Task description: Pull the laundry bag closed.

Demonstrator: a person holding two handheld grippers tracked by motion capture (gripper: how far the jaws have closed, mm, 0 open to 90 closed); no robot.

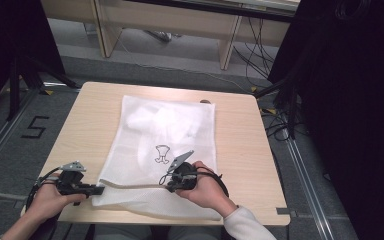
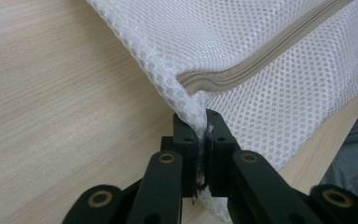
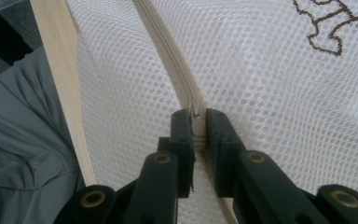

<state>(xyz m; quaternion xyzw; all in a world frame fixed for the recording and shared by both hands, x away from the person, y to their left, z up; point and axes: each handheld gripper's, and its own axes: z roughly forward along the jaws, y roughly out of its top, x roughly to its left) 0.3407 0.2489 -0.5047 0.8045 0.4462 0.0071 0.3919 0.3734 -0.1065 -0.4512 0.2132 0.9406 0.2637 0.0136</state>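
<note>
**Zip pull may slip**

Mesh bag (image 1: 165,145) lies flat mid-table (image 1: 240,150). My left tongs (image 2: 200,140) clamp its corner; right tongs (image 3: 196,122) pinch the zip slider (image 3: 196,112). Thin bite on slider, so I reckon a hard tug slips off or bunches mesh.

A white mesh bag (image 1: 162,150) with a fine honeycomb weave is lying on a pale wood-grain table (image 1: 240,140). A beige zipper (image 3: 168,56) is running across the white net, and a small dark brown outline drawing (image 1: 162,154) is showing on the bag's upper face. The black left gripper (image 2: 202,140) and black right gripper (image 3: 197,122) are showing brass-coloured rivets. A white sleeve (image 1: 245,225) is covering the right forearm, and grey cloth (image 3: 18,140) is showing beside the table edge.
</note>
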